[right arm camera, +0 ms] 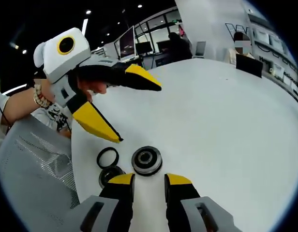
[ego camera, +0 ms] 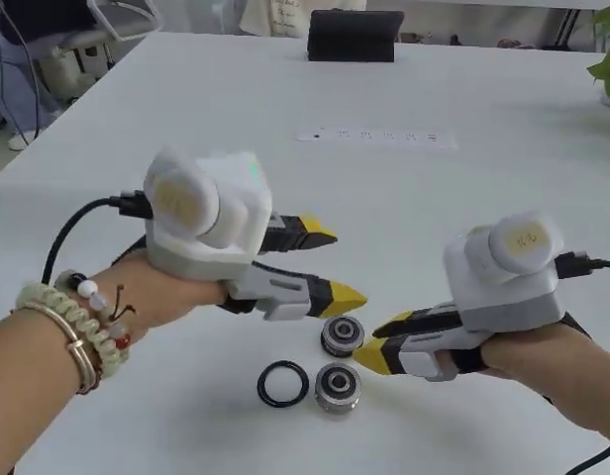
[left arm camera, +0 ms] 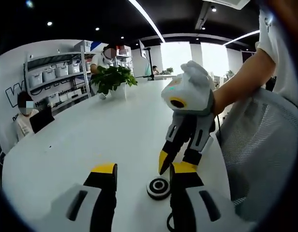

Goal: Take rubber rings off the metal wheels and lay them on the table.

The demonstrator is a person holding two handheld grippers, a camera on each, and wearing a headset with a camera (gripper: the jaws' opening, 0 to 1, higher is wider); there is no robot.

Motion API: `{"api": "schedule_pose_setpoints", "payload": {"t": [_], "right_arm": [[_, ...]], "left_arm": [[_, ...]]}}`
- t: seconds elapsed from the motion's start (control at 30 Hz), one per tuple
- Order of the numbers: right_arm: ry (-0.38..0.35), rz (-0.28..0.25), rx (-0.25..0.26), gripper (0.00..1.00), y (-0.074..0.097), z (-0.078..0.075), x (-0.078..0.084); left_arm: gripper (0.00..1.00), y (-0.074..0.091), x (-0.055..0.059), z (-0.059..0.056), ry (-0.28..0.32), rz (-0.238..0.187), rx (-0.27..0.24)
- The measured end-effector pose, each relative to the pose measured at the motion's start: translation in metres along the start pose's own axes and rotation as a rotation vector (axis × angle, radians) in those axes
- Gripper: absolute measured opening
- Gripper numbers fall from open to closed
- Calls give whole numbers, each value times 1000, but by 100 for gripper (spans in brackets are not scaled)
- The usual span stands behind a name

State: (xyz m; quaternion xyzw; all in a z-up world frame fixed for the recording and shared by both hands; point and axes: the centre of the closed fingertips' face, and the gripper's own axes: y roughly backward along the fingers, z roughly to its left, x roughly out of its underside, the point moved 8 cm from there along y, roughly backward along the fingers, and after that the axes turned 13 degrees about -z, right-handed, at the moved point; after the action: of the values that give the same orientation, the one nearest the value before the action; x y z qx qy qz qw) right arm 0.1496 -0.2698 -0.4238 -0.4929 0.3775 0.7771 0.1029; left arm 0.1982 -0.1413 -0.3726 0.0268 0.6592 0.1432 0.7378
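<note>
L hand [ego camera: 166, 297], beaded bracelets [ego camera: 77, 332] on the wrist, holds the left gripper [ego camera: 340, 267]. White plastic body, black jaws w/ yellow wedge tips. Jaws spread wide, nothing between them, up off the bench [ego camera: 434, 218], which has a smooth white top.

Just R of it, toward the near edge, a black rubber ring [ego camera: 283, 383] lies flat: thin, round, loose on the surface. Next R is the near wheel [ego camera: 337, 385], just beside the ring, w/ the far wheel [ego camera: 342, 334] just behind. Both are stubby metal discs w/ a dark centre bore. Can't tell whether either still wears a ring; the rims look dark in the right gripper view.

The right gripper [ego camera: 379, 339] is the same build. Jaws parted a little, gripping nothing, tips just beside the far wheel. Touching or not is unclear.

- **Right gripper view:** ring and both wheels sit ahead of its own jaws, w/ one wheel partly cut off by a jaw. Bench edge and a grey mesh chair [right arm camera: 33, 169] are close by.
- **Left gripper view:** one wheel lies beyond its own tips, and the ring is only a sliver behind one jaw. A potted plant [left arm camera: 112, 77] stands toward the far edge.
- **Head view:** a flush socket strip [ego camera: 374, 137] mid-bench and a black box [ego camera: 355, 37] at the far edge.
</note>
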Motion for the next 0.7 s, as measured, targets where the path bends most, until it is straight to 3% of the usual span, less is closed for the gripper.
{"api": "schedule_pose_setpoints", "payload": {"t": [0.37, 0.57, 0.7], "right_arm": [[52, -10, -3, 22, -3, 3, 1], [78, -12, -5, 22, -5, 5, 2], [83, -18, 0, 22, -6, 4, 1]], "left_arm": [[24, -5, 25, -9, 21, 64, 27], [19, -9, 30, -13, 21, 85, 42], [18, -11, 34, -14, 53, 91, 33]]}}
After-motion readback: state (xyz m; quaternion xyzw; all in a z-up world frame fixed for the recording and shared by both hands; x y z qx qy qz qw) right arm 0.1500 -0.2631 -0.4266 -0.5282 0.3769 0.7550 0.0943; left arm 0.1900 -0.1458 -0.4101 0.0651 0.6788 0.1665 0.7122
